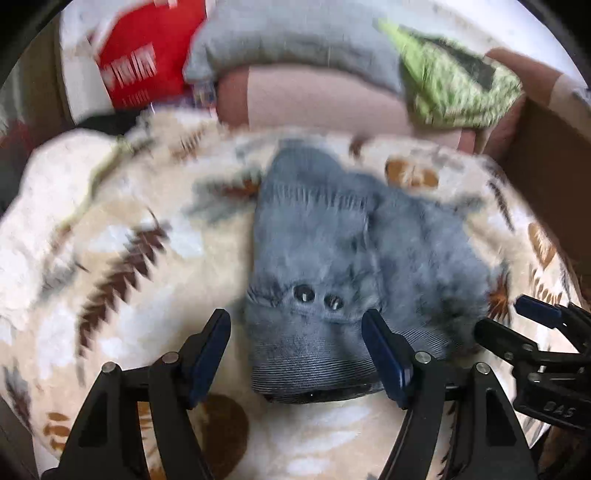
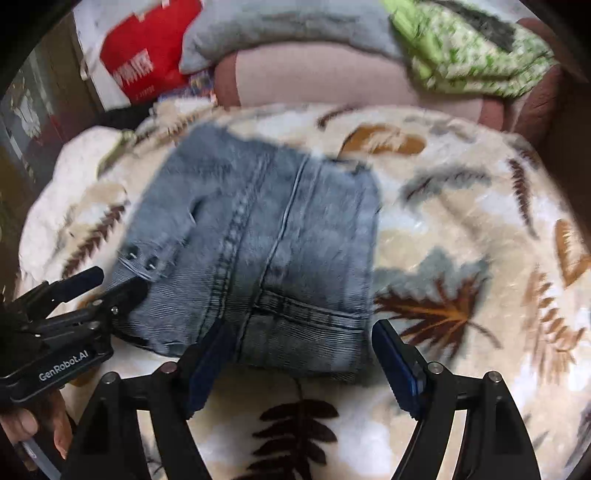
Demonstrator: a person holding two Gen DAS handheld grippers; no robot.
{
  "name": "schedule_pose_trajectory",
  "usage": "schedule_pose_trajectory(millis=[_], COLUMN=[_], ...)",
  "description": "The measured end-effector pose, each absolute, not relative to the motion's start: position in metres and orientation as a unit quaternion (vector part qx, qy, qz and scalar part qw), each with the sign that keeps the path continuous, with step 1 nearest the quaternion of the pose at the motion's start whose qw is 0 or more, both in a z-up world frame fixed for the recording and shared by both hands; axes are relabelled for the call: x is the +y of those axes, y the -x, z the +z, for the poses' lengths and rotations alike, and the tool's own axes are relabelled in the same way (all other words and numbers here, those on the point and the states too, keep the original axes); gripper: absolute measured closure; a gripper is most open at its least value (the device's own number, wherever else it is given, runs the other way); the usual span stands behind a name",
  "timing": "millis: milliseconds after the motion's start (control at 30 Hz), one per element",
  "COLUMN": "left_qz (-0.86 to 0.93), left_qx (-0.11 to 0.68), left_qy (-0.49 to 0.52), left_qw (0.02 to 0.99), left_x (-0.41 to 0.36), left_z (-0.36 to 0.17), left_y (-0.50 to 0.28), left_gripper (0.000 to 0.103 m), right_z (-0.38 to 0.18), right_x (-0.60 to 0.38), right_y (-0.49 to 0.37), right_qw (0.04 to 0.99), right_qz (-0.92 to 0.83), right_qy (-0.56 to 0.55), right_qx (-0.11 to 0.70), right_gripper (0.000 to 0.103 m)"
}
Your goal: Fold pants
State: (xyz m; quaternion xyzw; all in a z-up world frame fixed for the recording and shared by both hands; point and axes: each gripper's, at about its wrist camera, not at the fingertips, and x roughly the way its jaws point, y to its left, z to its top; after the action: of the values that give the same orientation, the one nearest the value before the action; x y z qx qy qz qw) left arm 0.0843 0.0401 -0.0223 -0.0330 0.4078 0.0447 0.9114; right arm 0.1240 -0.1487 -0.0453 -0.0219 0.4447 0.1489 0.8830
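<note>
Blue-grey denim pants (image 2: 258,251) lie folded in a compact bundle on a leaf-patterned blanket (image 2: 461,221). In the left wrist view the pants (image 1: 332,258) sit just ahead, waistband and two metal buttons (image 1: 317,297) nearest. My left gripper (image 1: 297,350) is open, its jaws astride the waistband edge; it also shows in the right wrist view (image 2: 110,280) at the bundle's left corner. My right gripper (image 2: 303,354) is open at the bundle's near edge and holds nothing; it shows at the right in the left wrist view (image 1: 517,321).
A pink sofa cushion (image 2: 351,81) runs behind the blanket, with a grey pillow (image 2: 288,29), a green patterned cloth (image 2: 472,55) and a red-and-white bag (image 2: 147,59) on it. A hand (image 2: 40,428) holds the left gripper. A brown panel (image 1: 554,155) stands at right.
</note>
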Motion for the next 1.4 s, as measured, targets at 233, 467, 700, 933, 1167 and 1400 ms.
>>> schedule_pose_trajectory(millis=[233,467,700,933,1167,1400], left_qz=[0.065,0.073,0.058,0.06,0.062,0.065], left_qx=[0.347,0.357,0.346,0.353,0.338,0.335], left_qy=[0.03,0.02,0.024,0.033,0.034,0.03], left_qw=[0.935,0.931,0.936,0.933,0.938,0.94], left_x=[0.028,0.018,0.011,0.014,0.018,0.018], left_z=[0.009,0.005,0.014,0.01,0.017,0.018], left_y=[-0.036,-0.018,-0.005,-0.004,-0.002,-0.003], left_gripper=[0.015,0.015,0.015,0.015,0.015,0.015], right_z=[-0.025,-0.048,-0.04,-0.04,-0.027,-0.019], right_x=[-0.168,-0.172,-0.169,-0.168,-0.17,-0.171], right_y=[-0.059,-0.028,-0.022,-0.021,-0.019,-0.022], right_qw=[0.917,0.916,0.925,0.928,0.938,0.942], right_qz=[0.127,0.121,0.11,0.1,0.095,0.1], right_qy=[0.038,0.039,0.051,0.06,0.053,0.053], right_qx=[0.376,0.38,0.359,0.355,0.329,0.316], right_gripper=[0.0,0.0,0.0,0.0,0.0,0.0])
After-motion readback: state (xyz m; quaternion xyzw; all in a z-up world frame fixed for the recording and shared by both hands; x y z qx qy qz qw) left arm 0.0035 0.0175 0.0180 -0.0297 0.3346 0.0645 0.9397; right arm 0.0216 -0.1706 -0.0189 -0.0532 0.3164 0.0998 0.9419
